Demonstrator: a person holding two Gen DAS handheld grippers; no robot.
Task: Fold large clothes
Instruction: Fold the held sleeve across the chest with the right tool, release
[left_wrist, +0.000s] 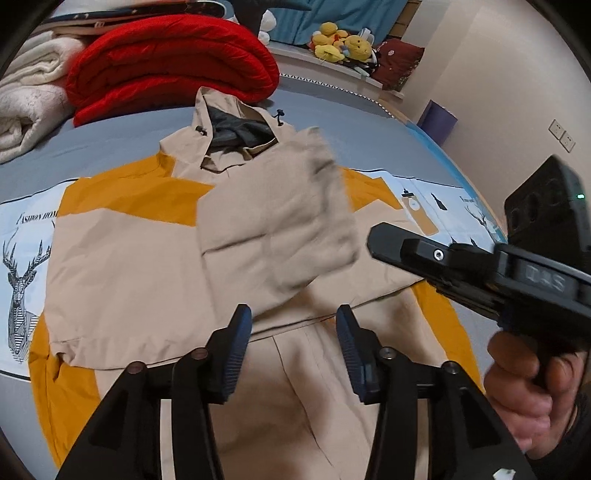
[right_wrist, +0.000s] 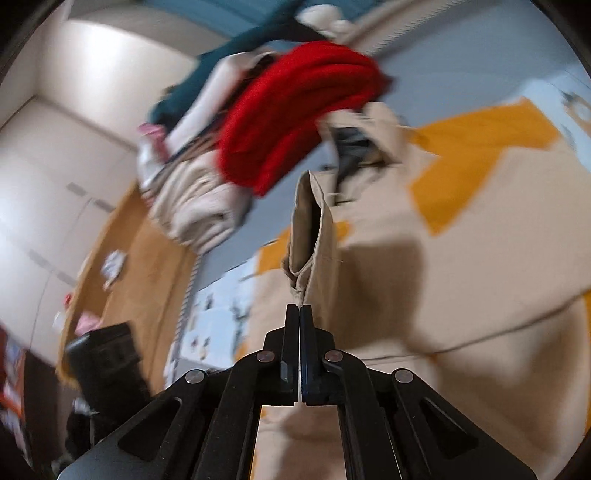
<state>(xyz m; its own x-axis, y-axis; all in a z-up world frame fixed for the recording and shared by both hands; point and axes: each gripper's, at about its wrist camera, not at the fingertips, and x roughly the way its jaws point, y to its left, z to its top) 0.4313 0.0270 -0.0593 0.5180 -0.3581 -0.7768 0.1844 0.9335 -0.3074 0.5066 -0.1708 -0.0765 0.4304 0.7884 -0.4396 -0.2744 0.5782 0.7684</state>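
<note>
A beige and orange hooded jacket (left_wrist: 140, 251) lies spread on the bed, hood toward the far side. Its beige sleeve (left_wrist: 273, 221) hangs lifted over the chest. My left gripper (left_wrist: 293, 325) is open and empty, just above the jacket's lower front. My right gripper (right_wrist: 299, 312) is shut on the sleeve cuff (right_wrist: 308, 236) and holds it raised; the tool also shows in the left wrist view (left_wrist: 461, 266), held by a hand at the right.
A folded red quilt (left_wrist: 170, 62) and a white blanket (left_wrist: 33, 96) sit beyond the hood. The grey bedsheet (left_wrist: 122, 136) has a printed deer border. Plush toys (left_wrist: 340, 44) line a ledge at the back. Wall sockets (left_wrist: 561, 134) are at the right.
</note>
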